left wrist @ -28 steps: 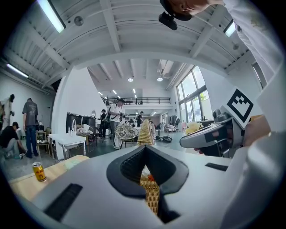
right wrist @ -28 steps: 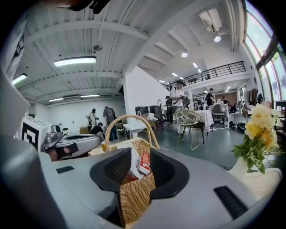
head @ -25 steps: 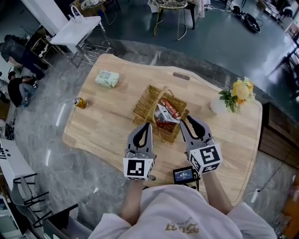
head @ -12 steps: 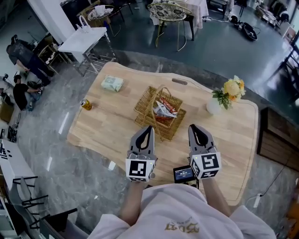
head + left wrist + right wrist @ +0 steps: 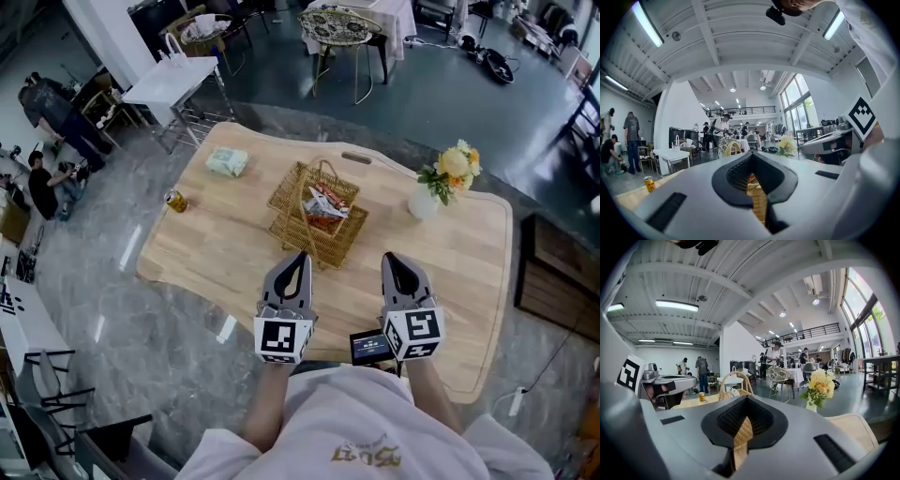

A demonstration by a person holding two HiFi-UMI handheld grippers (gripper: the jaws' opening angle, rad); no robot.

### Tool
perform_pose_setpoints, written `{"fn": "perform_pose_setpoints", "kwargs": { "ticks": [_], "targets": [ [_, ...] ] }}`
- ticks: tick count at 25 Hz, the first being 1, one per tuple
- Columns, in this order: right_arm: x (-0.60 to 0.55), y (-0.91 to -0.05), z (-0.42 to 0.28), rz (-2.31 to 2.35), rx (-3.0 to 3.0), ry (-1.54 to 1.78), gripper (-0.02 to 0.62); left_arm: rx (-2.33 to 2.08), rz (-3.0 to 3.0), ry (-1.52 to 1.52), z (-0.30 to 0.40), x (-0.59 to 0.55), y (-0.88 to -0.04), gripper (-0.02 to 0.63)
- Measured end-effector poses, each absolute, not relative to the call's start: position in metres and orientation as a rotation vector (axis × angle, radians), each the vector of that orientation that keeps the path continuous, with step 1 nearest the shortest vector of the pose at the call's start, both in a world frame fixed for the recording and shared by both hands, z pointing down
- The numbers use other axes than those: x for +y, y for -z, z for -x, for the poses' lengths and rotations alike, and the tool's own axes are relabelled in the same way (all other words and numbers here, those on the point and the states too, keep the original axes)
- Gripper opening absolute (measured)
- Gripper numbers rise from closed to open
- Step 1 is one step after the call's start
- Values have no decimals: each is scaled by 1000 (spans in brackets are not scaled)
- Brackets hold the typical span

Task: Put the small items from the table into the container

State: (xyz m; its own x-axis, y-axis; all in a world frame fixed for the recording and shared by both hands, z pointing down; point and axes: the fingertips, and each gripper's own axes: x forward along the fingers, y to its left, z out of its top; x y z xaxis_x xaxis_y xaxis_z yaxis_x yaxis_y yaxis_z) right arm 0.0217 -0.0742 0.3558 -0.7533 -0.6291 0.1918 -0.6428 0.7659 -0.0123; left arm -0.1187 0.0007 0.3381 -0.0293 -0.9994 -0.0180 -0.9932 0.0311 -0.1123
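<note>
A wicker basket (image 5: 284, 199) with a tall handle stands mid-table, with red and silver snack packets (image 5: 327, 201) lying in it. A pale green packet (image 5: 228, 163) lies at the far left of the table, and a gold can (image 5: 175, 200) stands near the left edge. My left gripper (image 5: 298, 257) and right gripper (image 5: 392, 258) hover side by side near the front edge, short of the basket, both shut and empty. A strip of the basket (image 5: 758, 201) shows through the slit of the left gripper (image 5: 751, 158). The right gripper (image 5: 744, 401) faces the basket handle (image 5: 733, 384).
A white vase of yellow flowers (image 5: 441, 176) stands at the table's far right. A small device with a lit screen (image 5: 369, 346) sits by my right hand. Chairs, a white side table (image 5: 169, 80) and people stand on the floor beyond.
Both grippers have drawn back from the basket toward the table's front edge. The right gripper's jaws, open by the snack packets before, have shut empty.
</note>
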Motion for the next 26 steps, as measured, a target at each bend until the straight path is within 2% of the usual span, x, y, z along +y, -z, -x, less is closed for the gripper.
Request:
{"fn": "perform_pose_setpoints", "kwargs": {
  "ticks": [26],
  "targets": [
    [-60, -358, -32, -1023, -2770, -122, 20, 2157, 2145, 120, 109, 14, -337, -6]
  ]
}}
